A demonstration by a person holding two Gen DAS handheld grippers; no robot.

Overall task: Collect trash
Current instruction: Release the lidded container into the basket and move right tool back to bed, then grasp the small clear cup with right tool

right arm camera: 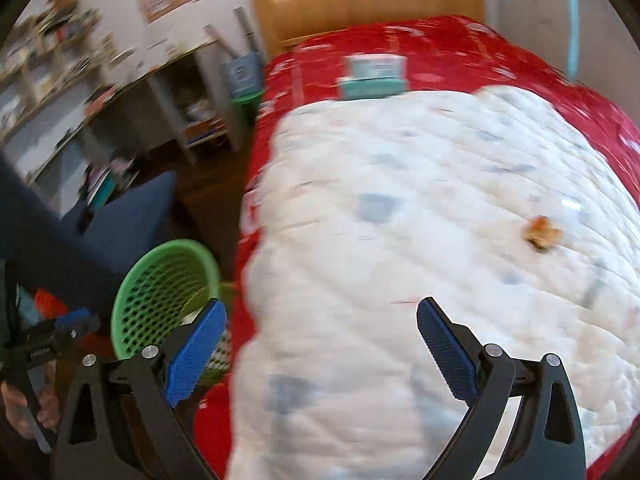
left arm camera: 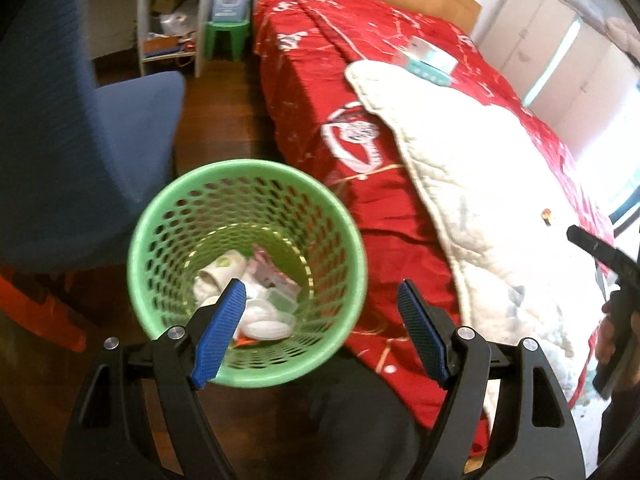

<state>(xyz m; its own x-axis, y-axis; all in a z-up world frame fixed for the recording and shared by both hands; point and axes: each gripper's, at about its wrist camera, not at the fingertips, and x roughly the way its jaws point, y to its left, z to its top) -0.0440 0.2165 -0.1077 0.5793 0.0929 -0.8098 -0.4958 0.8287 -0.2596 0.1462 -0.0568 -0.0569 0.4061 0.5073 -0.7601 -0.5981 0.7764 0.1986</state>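
Observation:
A green mesh wastebasket (left arm camera: pixel 164 216) stands on the floor beside the bed and holds white cups, lids and wrappers (left arm camera: pixel 256 300). My left gripper (left arm camera: pixel 320 320) is open and empty, just above the basket's near rim. My right gripper (right arm camera: pixel 320 344) is open and empty over the white quilt (right arm camera: pixel 420 200). A small crumpled orange scrap (right arm camera: pixel 541 233) lies on the quilt ahead and to the right of it. The scrap also shows in the left wrist view (left arm camera: pixel 547 216). The basket shows at the lower left in the right wrist view (right arm camera: pixel 156 280).
A red bedspread (left arm camera: pixel 320 92) covers the bed, with a teal and white box (left arm camera: pixel 430 60) near the headboard. A blue chair (left arm camera: pixel 80 120) stands left of the basket. Shelves (left arm camera: pixel 168 20) and a green stool (left arm camera: pixel 226 36) stand beyond.

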